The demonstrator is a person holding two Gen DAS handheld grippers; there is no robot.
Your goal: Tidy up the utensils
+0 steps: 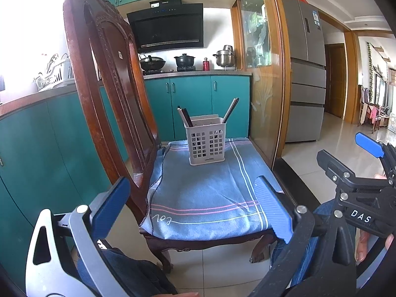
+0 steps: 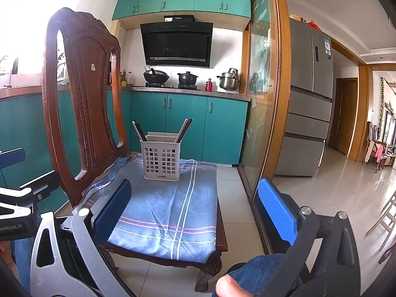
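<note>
Both the left claw and the right claw hang spread and empty near the front edge of the chair seat. The chopsticks already stand in the white utensil basket on the blue cloth toward the seat's far edge, so the sorting looks either done or not begun. Any next move calls for reaching forward to the basket.

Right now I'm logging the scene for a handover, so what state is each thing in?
left gripper: jaws open, holding nothing.
right gripper: jaws open, holding nothing.
utensil holder: upright on the cloth, far end of the seat.
chopsticks: in the holder, leaning out to either side.
blue cloth: spread over the seat, slightly wrinkled.
chair: upright on the tiled floor.
lower cabinet doors: shut.
</note>
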